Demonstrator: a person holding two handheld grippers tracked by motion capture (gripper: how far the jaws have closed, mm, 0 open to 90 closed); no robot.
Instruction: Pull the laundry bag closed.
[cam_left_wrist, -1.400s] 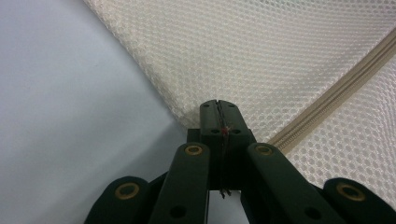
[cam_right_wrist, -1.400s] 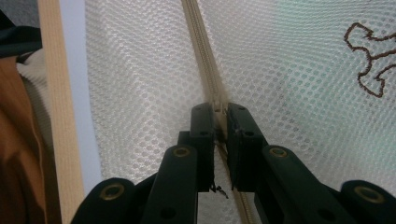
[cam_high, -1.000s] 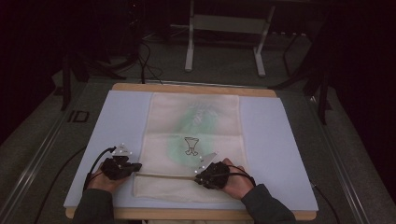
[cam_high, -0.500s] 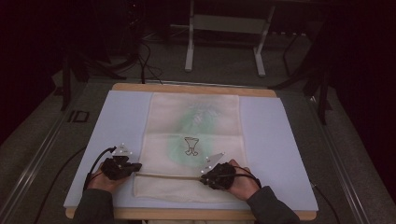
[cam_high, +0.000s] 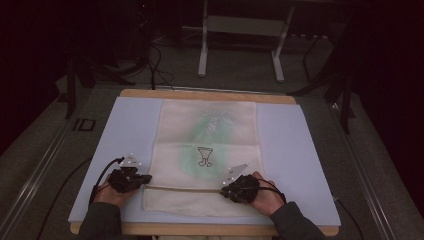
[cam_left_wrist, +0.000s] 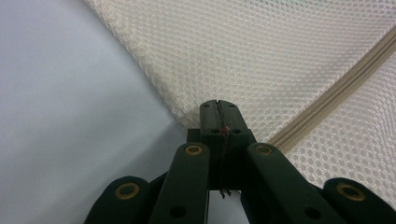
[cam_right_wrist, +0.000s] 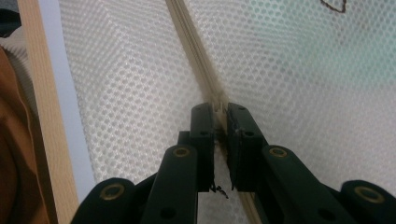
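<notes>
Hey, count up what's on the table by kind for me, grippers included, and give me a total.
Mesh bags: 1
Zippers: 1
Blue mats: 1
Grippers: 2, left gripper and right gripper
Total: 5

Floor: grey carpet (cam_high: 60, 150), with black cables (cam_high: 155, 70) on it.
Furniture: wooden table (cam_high: 200, 94) with a pale blue mat (cam_high: 125, 130); white metal stand (cam_high: 240, 30) behind.
Light: dim, the far room is dark.

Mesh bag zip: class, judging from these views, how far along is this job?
Done: the mesh bag lies flat on the mat. In hand: the left gripper pinches the bag's edge and the right gripper clamps the zip. Left: running the zip along; which way cannot be told.
</notes>
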